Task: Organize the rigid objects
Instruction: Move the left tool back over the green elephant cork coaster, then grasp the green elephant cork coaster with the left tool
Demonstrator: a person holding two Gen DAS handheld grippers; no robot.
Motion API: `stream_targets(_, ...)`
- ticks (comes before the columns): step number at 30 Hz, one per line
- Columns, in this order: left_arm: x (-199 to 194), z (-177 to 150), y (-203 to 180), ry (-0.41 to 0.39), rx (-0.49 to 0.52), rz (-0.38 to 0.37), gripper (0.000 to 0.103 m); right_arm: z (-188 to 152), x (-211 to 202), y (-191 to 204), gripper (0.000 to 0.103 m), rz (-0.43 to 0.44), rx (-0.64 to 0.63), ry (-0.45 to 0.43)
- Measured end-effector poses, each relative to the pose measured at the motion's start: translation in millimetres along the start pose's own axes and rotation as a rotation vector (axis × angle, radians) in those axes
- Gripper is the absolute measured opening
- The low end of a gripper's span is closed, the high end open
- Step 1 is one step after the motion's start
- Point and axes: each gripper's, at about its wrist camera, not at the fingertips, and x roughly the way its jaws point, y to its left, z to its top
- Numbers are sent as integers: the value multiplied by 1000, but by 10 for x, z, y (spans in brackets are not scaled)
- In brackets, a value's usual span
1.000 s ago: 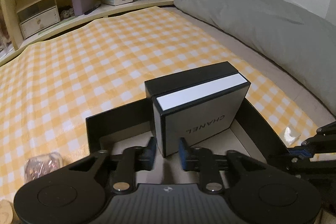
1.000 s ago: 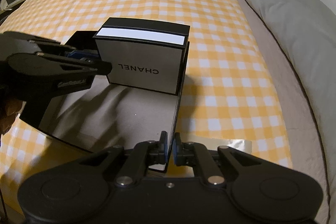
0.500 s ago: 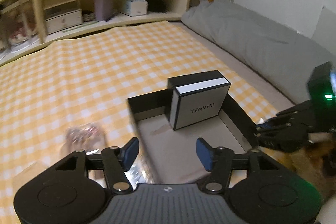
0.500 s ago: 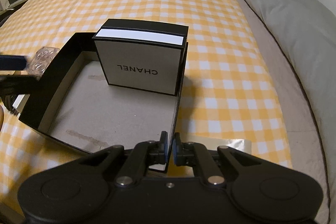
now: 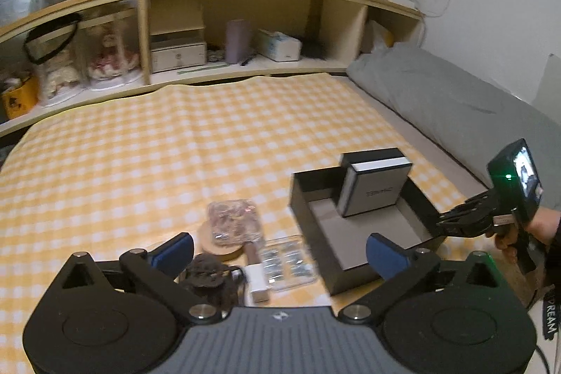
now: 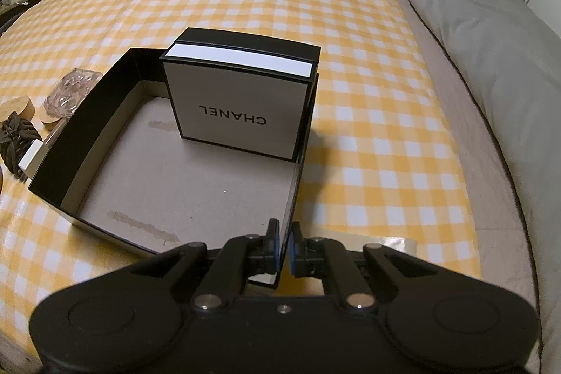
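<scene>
A large black open box (image 6: 80, 135) with a grey floor lies on the yellow checked cloth. A white Chanel box (image 6: 238, 114) stands upright in its far corner; it also shows in the left wrist view (image 5: 375, 188). My right gripper (image 6: 284, 246) is shut on the near right wall of the large black box (image 5: 350, 272). My left gripper (image 5: 277, 251) is wide open and empty, raised above a clear case (image 5: 233, 219), a wooden disc (image 5: 217, 246), a dark hair clip (image 5: 210, 279), a white charger (image 5: 257, 279) and a clear pill pack (image 5: 287, 262).
A grey duvet (image 6: 498, 58) lies along the right side. Wooden shelves (image 5: 217, 41) with boxes, tissues and dolls run behind the bed. A strip of clear tape (image 6: 392, 242) lies by the right gripper. The cloth's far half (image 5: 175, 135) is bare.
My left gripper let go of the Chanel box, opened wide and drew back up and to the left. The small items left of the black box came into its view. The right gripper held still.
</scene>
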Motion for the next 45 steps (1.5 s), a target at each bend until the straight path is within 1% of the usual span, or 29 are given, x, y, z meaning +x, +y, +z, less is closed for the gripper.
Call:
stream_targets(5,-7,-144,341,8,-73,78,103,1,-5,-12,6,8,22,2)
stream_targets(7,59,-209,433,31,-56,107,103,0,-5,-22,6,11,34,2)
stream_targets(9,139,-262,515,74,-22,124,103,-4,-7,-19,6,11,38,-1)
stream_targets(11,247,-309,581,127,14,116,103,-5,-6,-9,6,7,38,-1)
stream_targets(14,394,-405,656,214,46,75,103,-10,-5,7,6,2,36,-1)
stream_targets(18,631,-541,739,336,33,19,103,-8,18,8,6,5,43,21)
stream_targets(19,695,-580,748,363,28,17,103,-7,20,6,6,6,46,23)
stream_targets(22,828,-722,737,410,39,37,103,3,26,-6,6,13,66,37)
stream_targets(25,952,-798,790,449,43,41,103,4,28,-11,5,16,78,43)
stream_targets(28,1041,-863,835,481,30,28,103,6,29,-15,5,18,88,49)
stream_targets(31,1081,-883,853,464,52,39,103,11,31,-2,5,13,87,51)
stream_targets(34,1111,-862,891,465,39,48,103,12,32,4,5,12,90,52)
stream_targets(37,1185,-885,961,524,5,90,103,14,32,4,5,11,89,52)
stream_targets(43,1181,-881,991,528,-13,88,103,10,35,2,5,10,88,53)
stream_targets(45,1184,-881,995,526,-16,84,100,10,34,5,5,10,88,53)
